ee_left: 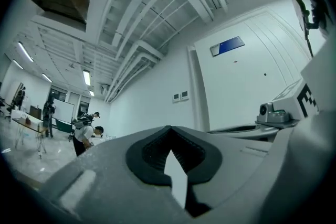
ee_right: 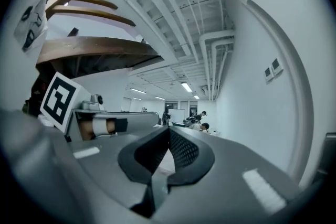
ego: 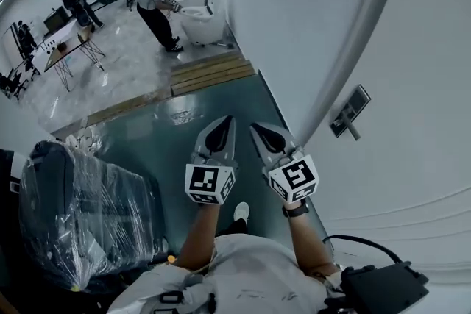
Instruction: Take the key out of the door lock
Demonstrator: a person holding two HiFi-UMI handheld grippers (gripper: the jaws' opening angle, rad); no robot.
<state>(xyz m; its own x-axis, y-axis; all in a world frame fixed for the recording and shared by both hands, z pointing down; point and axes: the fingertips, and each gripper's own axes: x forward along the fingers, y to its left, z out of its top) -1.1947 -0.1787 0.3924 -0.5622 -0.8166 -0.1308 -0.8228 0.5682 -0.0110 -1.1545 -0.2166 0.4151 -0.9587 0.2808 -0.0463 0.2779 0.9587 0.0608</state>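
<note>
finding right gripper and left gripper pressed closed, holding nothing. sighting door lock ahead-right of right fingertips, well apart, farther from left; key not resolving.

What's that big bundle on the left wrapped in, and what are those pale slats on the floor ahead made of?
The big dark bundle looks wrapped in clear plastic film: it is glossy and crinkled, with streaky highlights. The pale slatted platform looks like bare, matt wood, probably: parallel boards with dark gaps between them. The dark green floor nearby seems smoothly coated; it reflects light.
</note>
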